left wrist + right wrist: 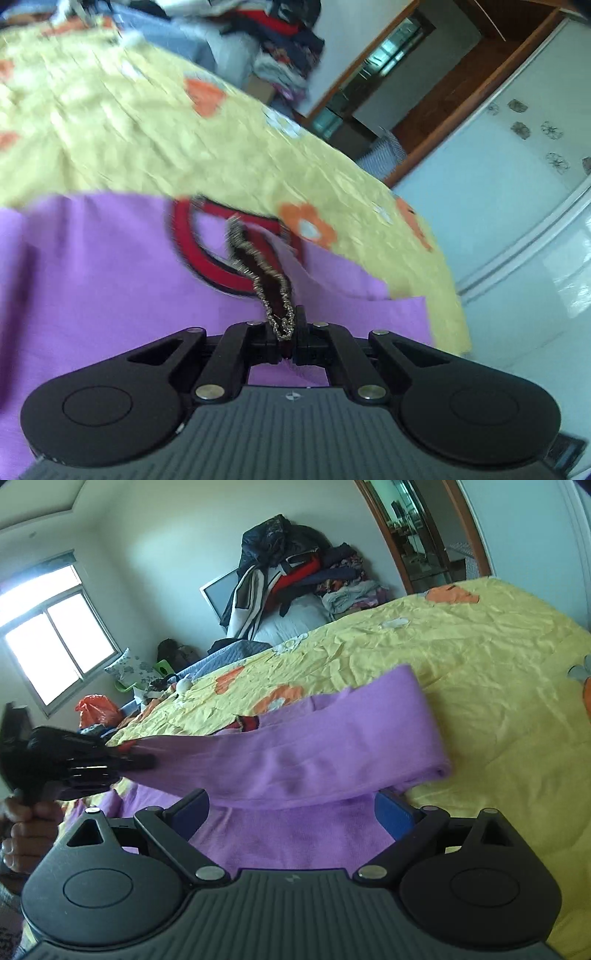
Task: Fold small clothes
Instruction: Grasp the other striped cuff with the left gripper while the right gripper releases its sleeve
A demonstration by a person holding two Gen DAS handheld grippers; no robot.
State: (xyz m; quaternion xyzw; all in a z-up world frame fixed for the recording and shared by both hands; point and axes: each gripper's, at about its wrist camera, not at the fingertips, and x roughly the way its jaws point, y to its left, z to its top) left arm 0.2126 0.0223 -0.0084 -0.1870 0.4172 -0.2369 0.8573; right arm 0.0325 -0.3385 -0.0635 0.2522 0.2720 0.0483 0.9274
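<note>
Left hand-held gripper (287,334): jaws pinched together on a dark trim strip (258,266) edged with pale stitching, part of the purple garment (110,277). Seen also from the right wrist view at far left (136,762), clamped on one end of a purple sleeve or flap (314,749) and raised above the bed; a hand (26,834) wrapped round the handle below it.

Right hand-held gripper (291,812): jaws spread wide, blue pads (393,818) on the inner faces, nothing pressed between them; poised just above the near part of the purple garment.

Purple garment: spread on the bed at the near edge, red collar or neckline band with dark border (192,251) toward the middle. Lifted purple band stretched from the left hand-held gripper across to the right, its far end folded over on the bedcover.

Bedcover (480,664): yellow, creased, printed with orange and white flowers; under the garment and extending far and right.

Heap of clothes (295,576): dark, red and pale items piled at the far end of the bed, against the wall.

Window (55,638): far left, bright.

Orange bag (96,707): left, beside the bed.

Wooden door frame (391,542): far right.

White wardrobe with flower decals (517,166): right of the bed in the left wrist view.
</note>
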